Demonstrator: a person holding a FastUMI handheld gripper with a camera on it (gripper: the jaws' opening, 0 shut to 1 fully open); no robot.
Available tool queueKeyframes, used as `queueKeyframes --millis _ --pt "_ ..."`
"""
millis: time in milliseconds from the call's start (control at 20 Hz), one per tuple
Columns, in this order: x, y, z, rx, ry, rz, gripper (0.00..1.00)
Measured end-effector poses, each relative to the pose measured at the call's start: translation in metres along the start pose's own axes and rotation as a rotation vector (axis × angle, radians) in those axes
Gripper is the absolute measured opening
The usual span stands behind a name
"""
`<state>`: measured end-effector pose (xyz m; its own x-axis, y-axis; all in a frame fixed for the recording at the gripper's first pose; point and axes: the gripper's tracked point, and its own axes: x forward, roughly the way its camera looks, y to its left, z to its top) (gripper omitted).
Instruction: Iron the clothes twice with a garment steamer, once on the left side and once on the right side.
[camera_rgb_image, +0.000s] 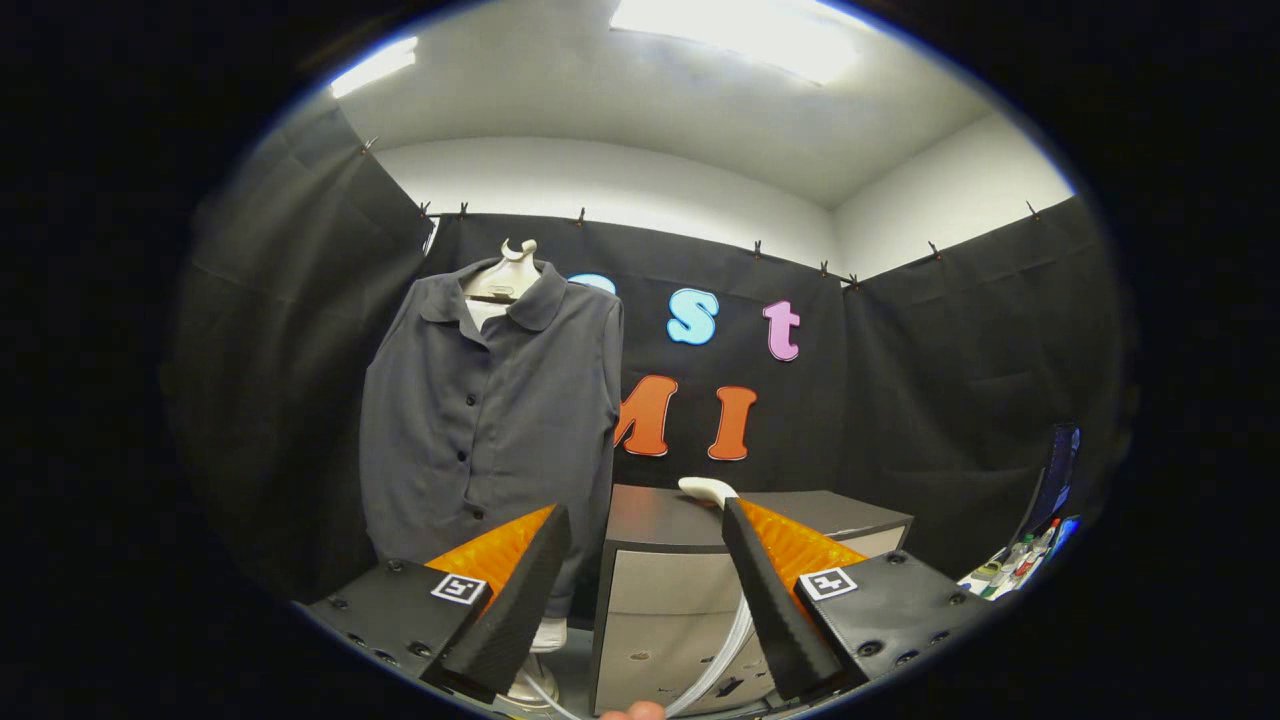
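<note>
Hand-held gripper (645, 545) hangs wide open and empty before the grey cabinet (680, 600), where a white steamer head (708, 489), probably with its pale hose (725, 645), rests untouched. Beyond the fingers, the dark grey button-up shirt (490, 420) hangs on its pale hanger (512, 272); judging by this, both passes remain.

No legible text (tags patterned only)

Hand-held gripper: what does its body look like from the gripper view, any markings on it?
The hand-held gripper has two wedge-shaped fingers with ribbed inner faces. Each sits on a flat black block fastened with small dark screws, and each block carries a square black-and-white marker tag. The fingers stand apart.
</note>
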<state>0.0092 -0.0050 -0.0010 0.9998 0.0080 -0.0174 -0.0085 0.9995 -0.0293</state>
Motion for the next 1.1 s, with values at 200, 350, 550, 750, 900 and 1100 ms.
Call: queueKeyframes --millis 200,350,550,750,900,1100 --pt "-0.001 0.002 0.012 -0.003 -0.006 0.025 0.98" --pt "0.001 -0.015 0.02 -0.032 -0.009 0.001 0.98" --pt "0.029 -0.041 0.036 -0.024 -0.022 0.011 0.98" --pt "0.077 -0.101 0.044 -0.022 0.019 -0.066 0.97" --pt "0.123 -0.146 0.041 0.008 0.066 -0.139 0.98" --pt "0.193 -0.175 0.009 0.1 0.154 -0.142 0.98"
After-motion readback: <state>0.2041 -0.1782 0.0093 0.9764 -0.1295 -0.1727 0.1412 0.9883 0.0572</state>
